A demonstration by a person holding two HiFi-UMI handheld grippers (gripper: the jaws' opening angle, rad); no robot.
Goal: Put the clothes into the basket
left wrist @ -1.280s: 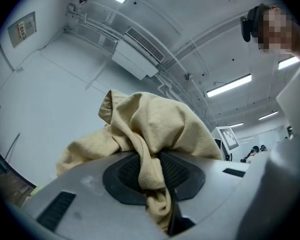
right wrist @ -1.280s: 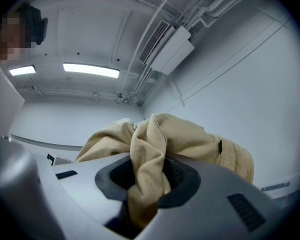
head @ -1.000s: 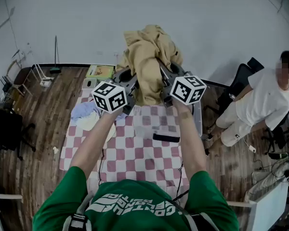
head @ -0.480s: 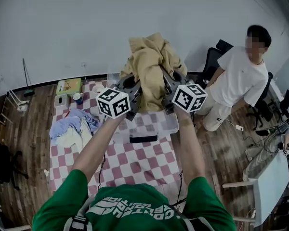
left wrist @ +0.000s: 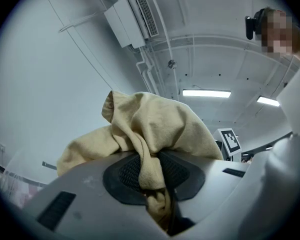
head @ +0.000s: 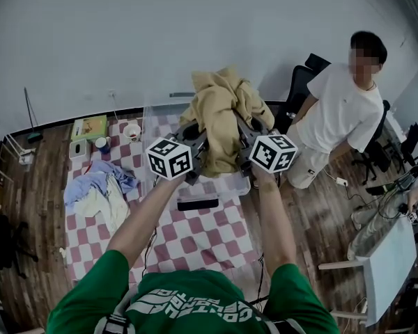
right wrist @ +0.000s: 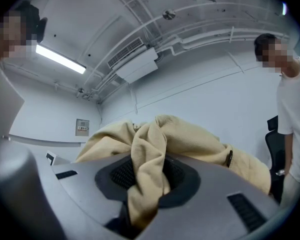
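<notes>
1. The tan garment (head: 220, 110) is up in the air, bunched between the two tools, above the far edge of the checked cloth (head: 195, 236). It hangs roughly over the clear bin (head: 230, 184), which I take to be the basket.
2. The left gripper (left wrist: 152, 175) has its jaws nearly together, with a twisted fold of the tan fabric pinched between the ribbed pads.
3. The right gripper (right wrist: 147, 176) stands a touch wider and bites a thicker fold of the same garment.
4. It looks soft and limp, a fairly thick knit. It should be light, with no stiffness, and is likely to sag and trail loose ends.
5. It won't break or slip much on ribbed pads. The real risk is a dangling part catching the bin's rim.
6. Bunched folds near the middle, as gripped now, seem the best hold, since a single edge would let the rest drop long.
7. The count: one tan garment, two grippers, one bin.
8. One more heap of clothes (head: 97, 190) lies near the cloth's left edge. It shows blue and pale pieces, but I can't tell how many.
9. Also on the cloth are two cups (head: 132, 131) toward the far-left corner and one flat black object (head: 198, 204) just in front of the bin.
10. One bystander (head: 341, 110) stands off the right side.
</notes>
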